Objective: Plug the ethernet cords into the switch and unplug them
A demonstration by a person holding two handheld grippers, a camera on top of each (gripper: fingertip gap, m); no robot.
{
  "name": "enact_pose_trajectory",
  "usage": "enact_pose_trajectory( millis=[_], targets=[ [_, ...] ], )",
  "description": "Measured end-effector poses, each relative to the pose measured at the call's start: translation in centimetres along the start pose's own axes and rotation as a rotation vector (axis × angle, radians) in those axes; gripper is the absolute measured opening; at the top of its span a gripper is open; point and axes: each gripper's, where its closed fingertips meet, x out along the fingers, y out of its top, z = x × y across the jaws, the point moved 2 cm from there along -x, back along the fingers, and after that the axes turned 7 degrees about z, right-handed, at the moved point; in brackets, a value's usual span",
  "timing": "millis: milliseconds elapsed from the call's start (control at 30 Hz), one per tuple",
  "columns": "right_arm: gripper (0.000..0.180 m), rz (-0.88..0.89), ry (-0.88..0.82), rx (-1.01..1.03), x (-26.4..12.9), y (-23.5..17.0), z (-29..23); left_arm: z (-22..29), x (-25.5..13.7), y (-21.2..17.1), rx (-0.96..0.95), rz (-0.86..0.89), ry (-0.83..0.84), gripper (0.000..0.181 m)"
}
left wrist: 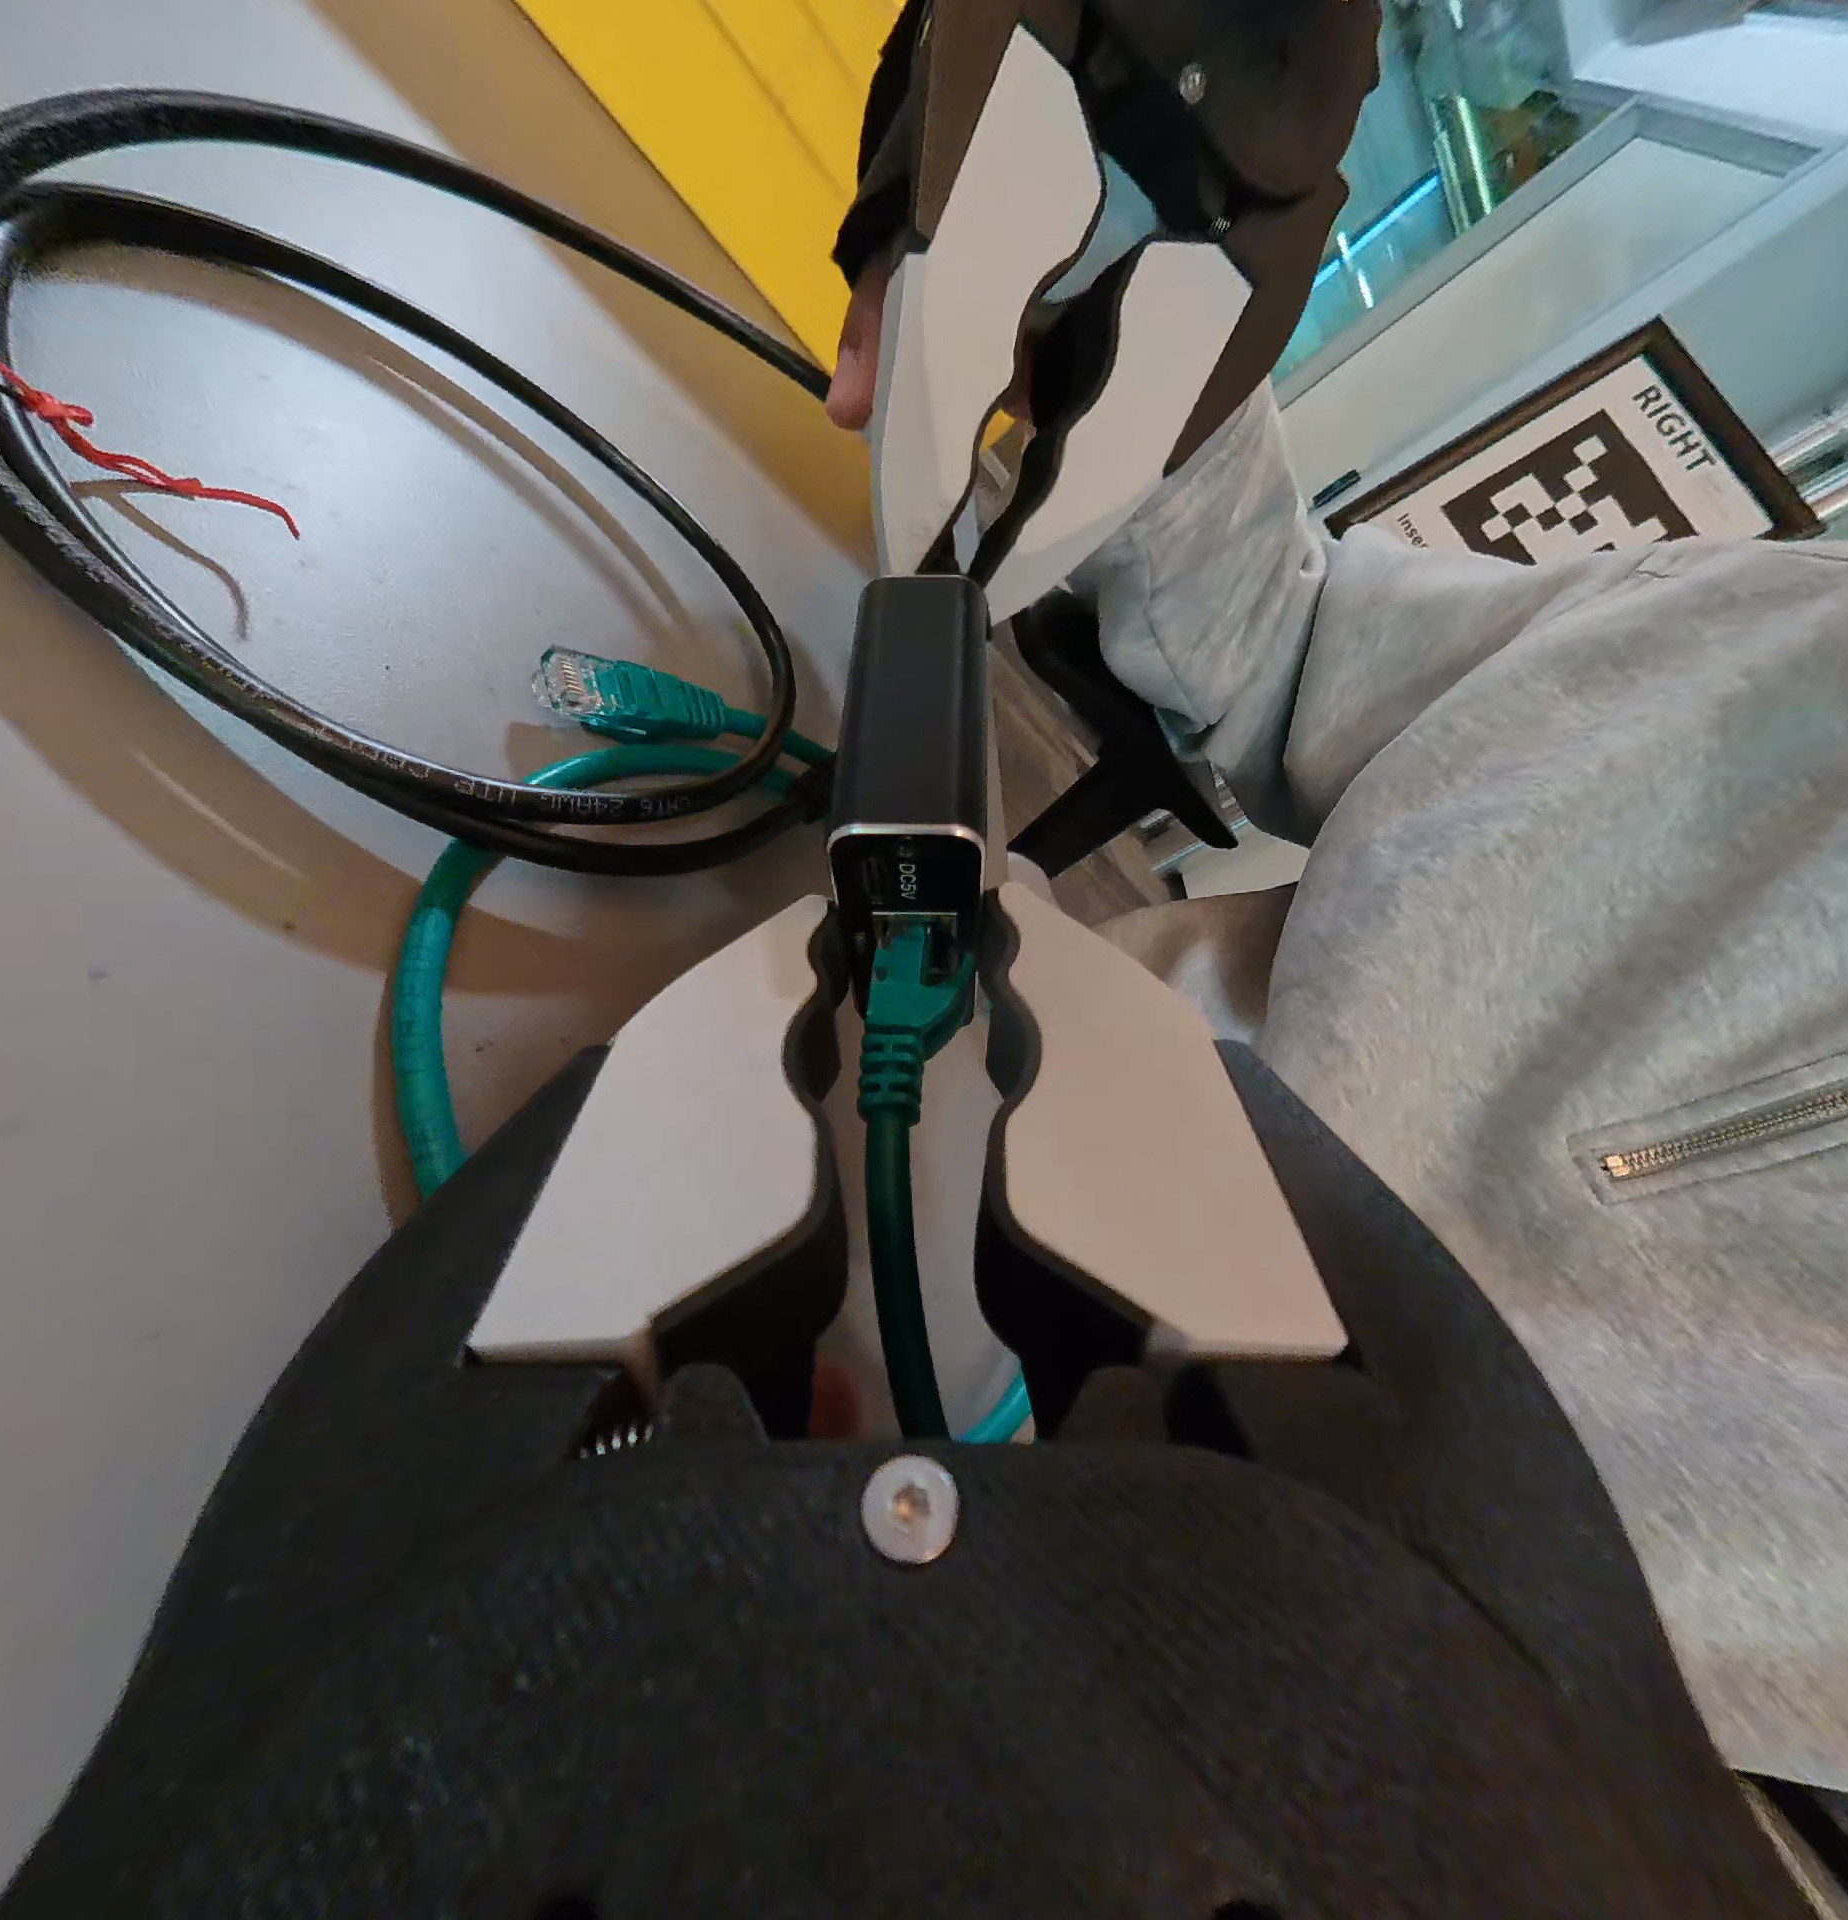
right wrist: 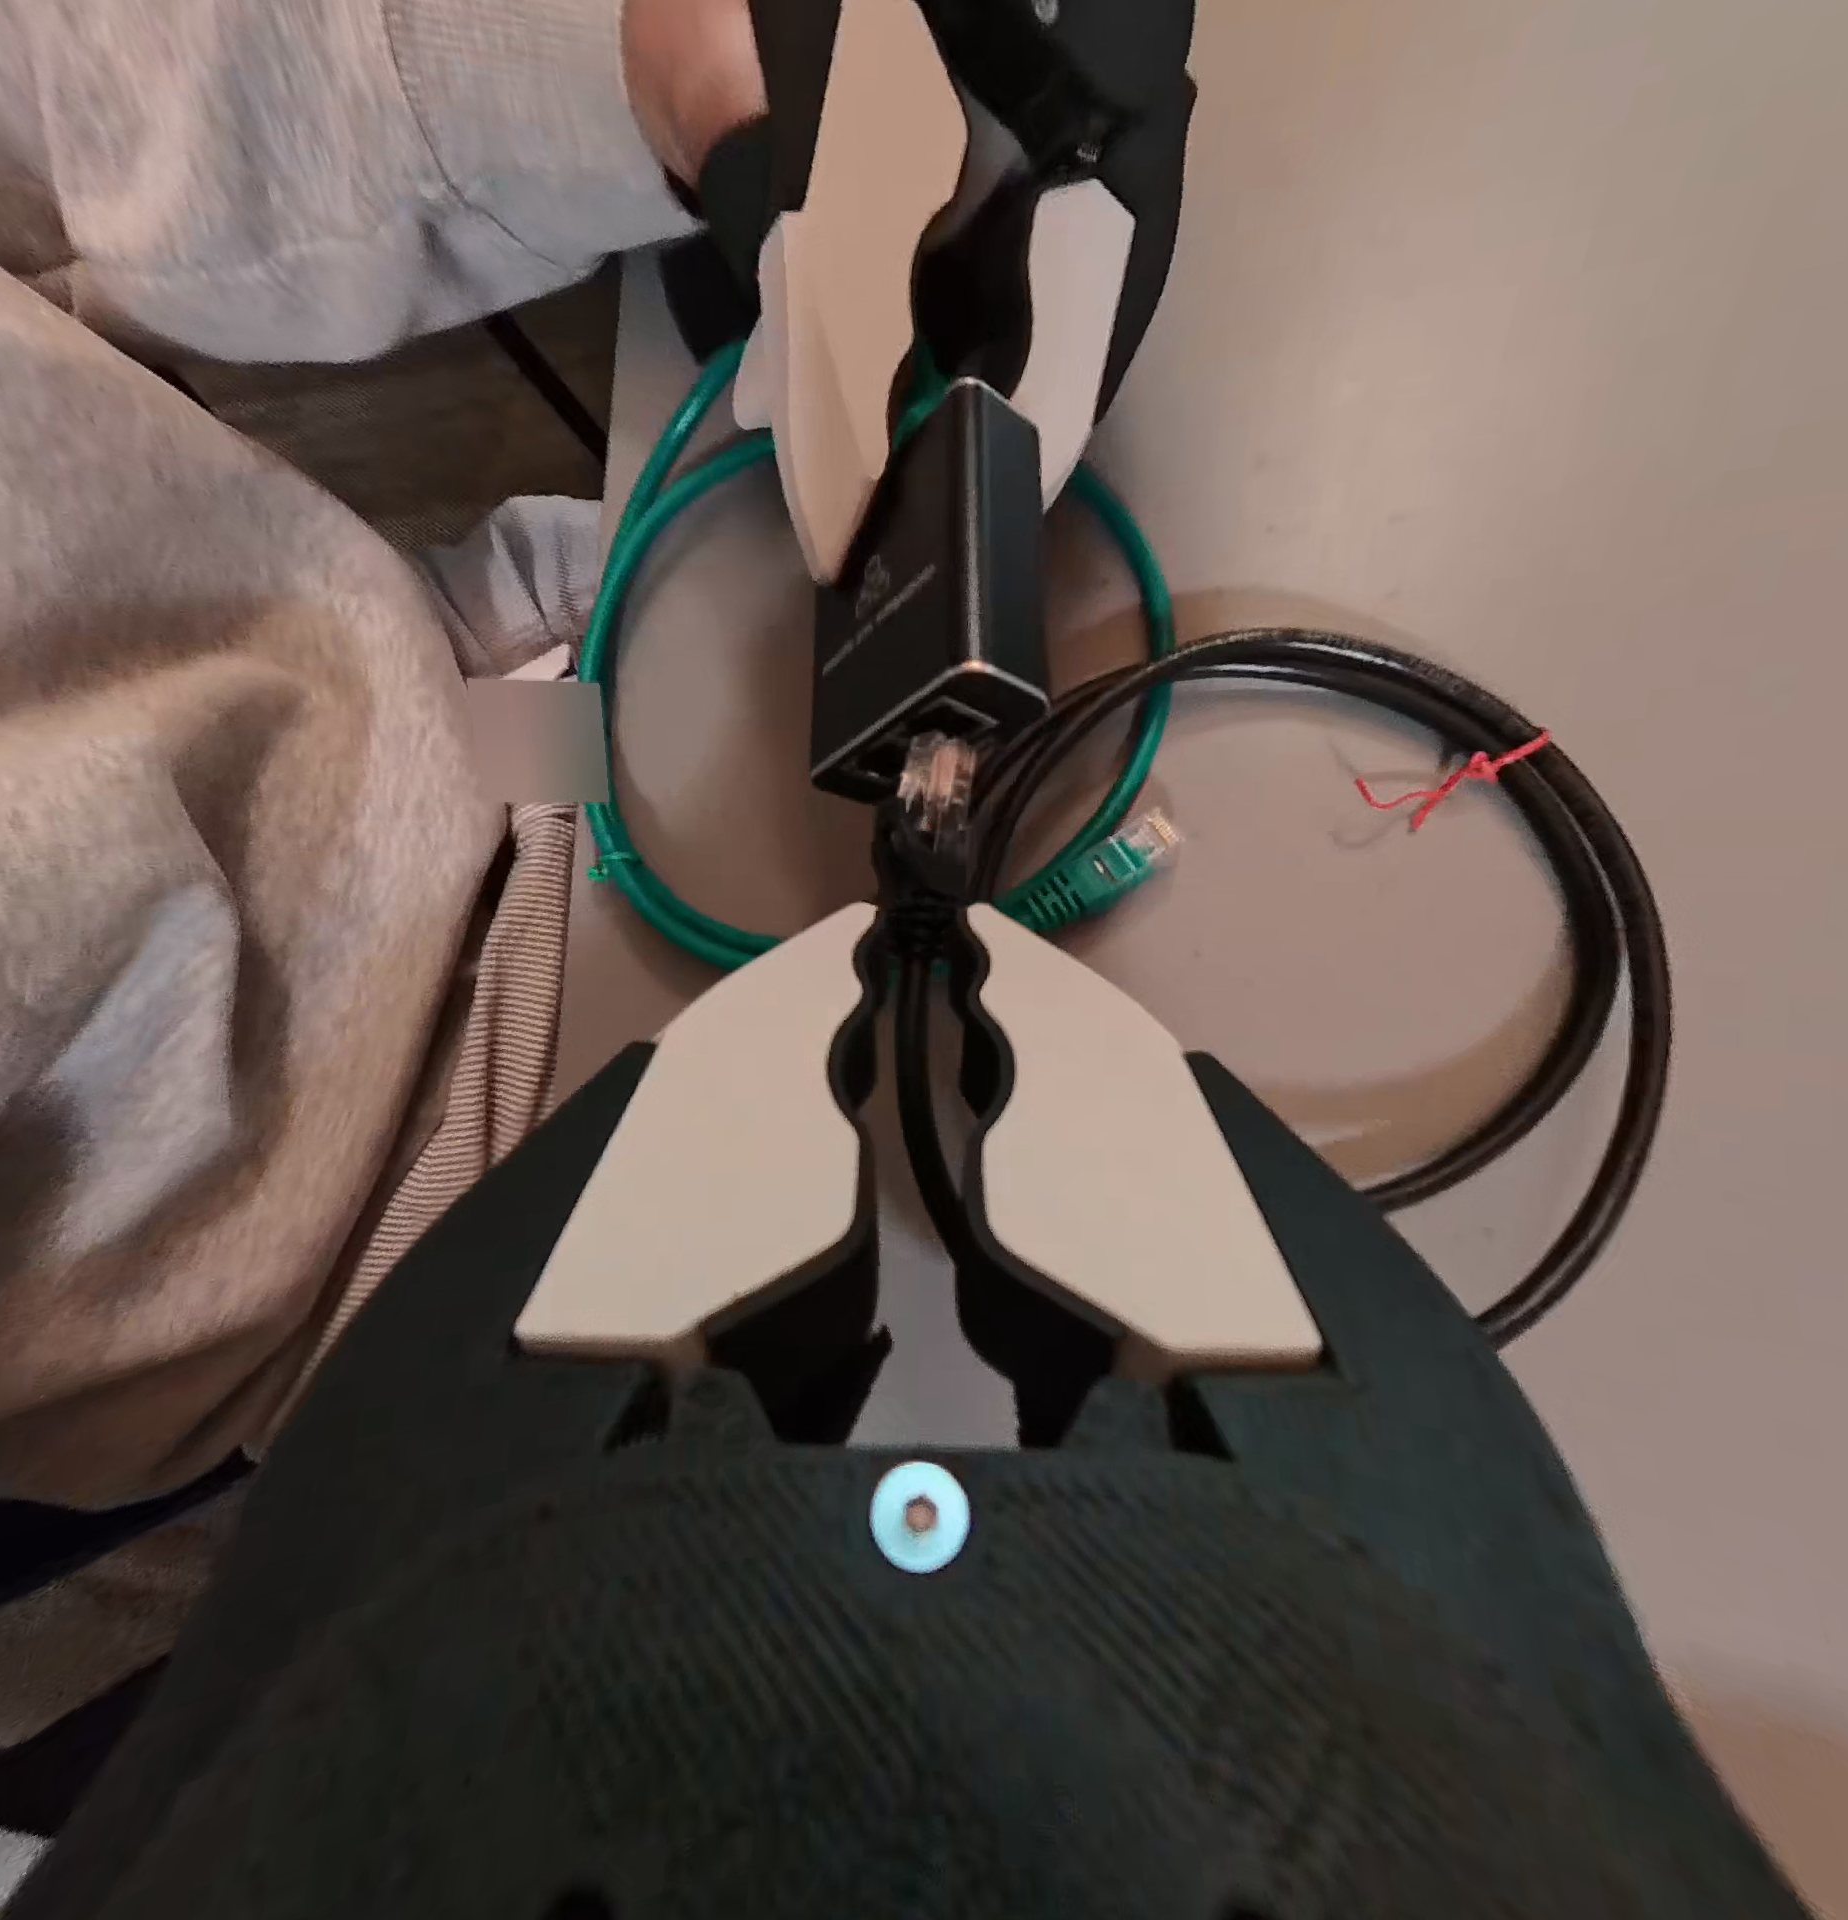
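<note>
Bystanders around a pale table

The table [left wrist: 172, 1039] is bare and off-white, with a yellow panel [left wrist: 712, 135] behind it. A framed card [left wrist: 1585, 468] with a black-and-white square pattern stands at the right of the left wrist view. A person's grey sleeve [left wrist: 1211, 582] and grey zipped garment [left wrist: 1585, 987] fill that side; glass cases [left wrist: 1522, 135] show beyond.

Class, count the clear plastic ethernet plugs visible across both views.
3. Green cord's plug seated in the small black switch; green cord's loose plug on the table; black cord's plug at the switch's other end. Others may be hidden.
</note>
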Motion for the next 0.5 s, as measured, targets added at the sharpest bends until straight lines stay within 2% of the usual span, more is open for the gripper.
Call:
enact_pose_trajectory(
  millis=[500],
  targets=[
    [0.011,-0.117,0.036,-0.034,0.5,-1.3,-0.6,0.0,0.9,-1.1,0.02,-0.107,0.012,0.025]
  ],
)
